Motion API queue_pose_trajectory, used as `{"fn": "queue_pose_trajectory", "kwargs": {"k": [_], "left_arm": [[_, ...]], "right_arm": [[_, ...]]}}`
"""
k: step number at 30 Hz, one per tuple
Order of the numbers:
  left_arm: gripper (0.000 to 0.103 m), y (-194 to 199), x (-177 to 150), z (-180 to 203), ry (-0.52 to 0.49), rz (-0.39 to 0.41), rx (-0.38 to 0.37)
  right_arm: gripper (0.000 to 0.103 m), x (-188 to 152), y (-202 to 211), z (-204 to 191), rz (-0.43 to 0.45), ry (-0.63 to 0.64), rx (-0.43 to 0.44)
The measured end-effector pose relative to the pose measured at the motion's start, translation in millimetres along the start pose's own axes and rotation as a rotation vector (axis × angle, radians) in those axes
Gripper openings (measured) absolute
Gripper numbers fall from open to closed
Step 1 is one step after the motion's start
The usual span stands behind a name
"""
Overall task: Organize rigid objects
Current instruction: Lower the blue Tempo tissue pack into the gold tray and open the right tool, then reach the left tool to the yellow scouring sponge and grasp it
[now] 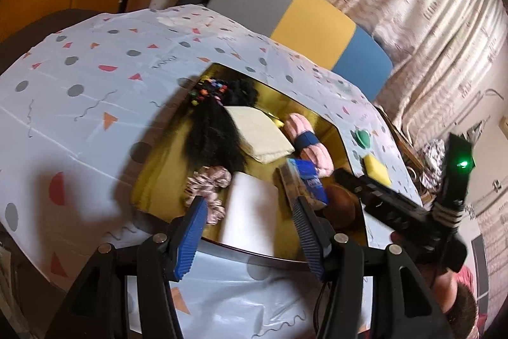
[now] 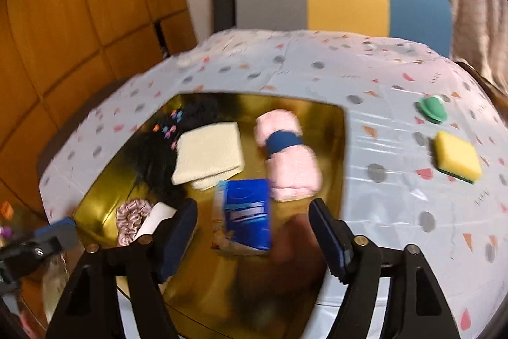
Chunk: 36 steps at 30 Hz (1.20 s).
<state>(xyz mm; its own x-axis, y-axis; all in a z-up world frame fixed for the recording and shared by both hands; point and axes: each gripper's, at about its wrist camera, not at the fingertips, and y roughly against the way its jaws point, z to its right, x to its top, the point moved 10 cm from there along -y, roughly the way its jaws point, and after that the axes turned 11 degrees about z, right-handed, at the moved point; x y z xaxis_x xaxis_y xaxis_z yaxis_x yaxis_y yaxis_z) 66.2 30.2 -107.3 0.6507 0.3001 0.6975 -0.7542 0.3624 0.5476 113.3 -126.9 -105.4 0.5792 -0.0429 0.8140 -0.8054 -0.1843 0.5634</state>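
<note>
Right wrist view looks straight down onto a shiny gold rectangular tray (image 2: 336,129) sitting on a table under a pale plastic cloth with confetti shapes (image 2: 317,78). The right gripper (image 2: 252,221) hangs over the tray's near end with its jaws spread wide and nothing between them; directly ahead, framed by the two blue pads, lies a blue printed cardboard box (image 2: 246,212), flat on the gold surface. My guess is that this box is the rigid thing being lined up for a grasp, since the fingers straddle it without touching.

Around it the tray holds mostly soft goods: a rolled pink towel bound by a navy band (image 2: 285,154), a folded cream cloth (image 2: 209,153), a black hairpiece with coloured clips (image 2: 152,161), a pink satin scrunchie (image 2: 131,216) and a white roll or tube (image 2: 157,213) beside it. A dark brown object sits near the right finger, too blurred to name. Out on the cloth, well apart from the tray, rest a yellow sponge with a green underside (image 2: 457,159) and a small green rounded piece (image 2: 431,108).

From the left wrist view, the left gripper (image 1: 250,223) is likewise released and empty, poised above the white roll (image 1: 250,212) at the tray's (image 1: 165,167) near edge, with the blue box (image 1: 309,181) just to its right. The other gripper's black body shows at the far right.
</note>
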Motion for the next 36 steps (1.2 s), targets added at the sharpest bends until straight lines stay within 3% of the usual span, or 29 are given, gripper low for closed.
{"fn": "queue_pose_trajectory", "kwargs": {"k": [4,8,15,21,24,29,33,36], "left_arm": [[0.057,-8,-7,21,-0.045,-0.039,-0.037],[0.057,-19,-15,53,-0.114,-0.086,-0.083],[0.057,-42,-28,136,-0.258,-0.146,-0.161],[0.069,-73,-26,215,-0.346,-0.158,-0.21],[0.08,-102,-30,264,-0.439,-0.153,-0.215],[0.082,-162,-49,320,-0.522,-0.219,-0.216],[0.082,-216,-64,352,-0.5,-0.282,-0.216],[0.083,-251,-73,368,-0.537,-0.304,-0.181]], "right_arm": [[0.077,1,20,42,0.04,-0.055,-0.063],[0.079,-13,31,100,0.027,-0.104,-0.154],[0.079,-49,48,210,-0.003,-0.186,-0.325],[0.083,-55,67,299,0.035,-0.235,-0.449],[0.089,-60,74,332,0.05,-0.266,-0.501],[0.095,-75,79,358,0.07,-0.345,-0.519],[0.102,-84,76,363,0.08,-0.406,-0.487],[0.103,-93,78,369,0.084,-0.464,-0.49]]}}
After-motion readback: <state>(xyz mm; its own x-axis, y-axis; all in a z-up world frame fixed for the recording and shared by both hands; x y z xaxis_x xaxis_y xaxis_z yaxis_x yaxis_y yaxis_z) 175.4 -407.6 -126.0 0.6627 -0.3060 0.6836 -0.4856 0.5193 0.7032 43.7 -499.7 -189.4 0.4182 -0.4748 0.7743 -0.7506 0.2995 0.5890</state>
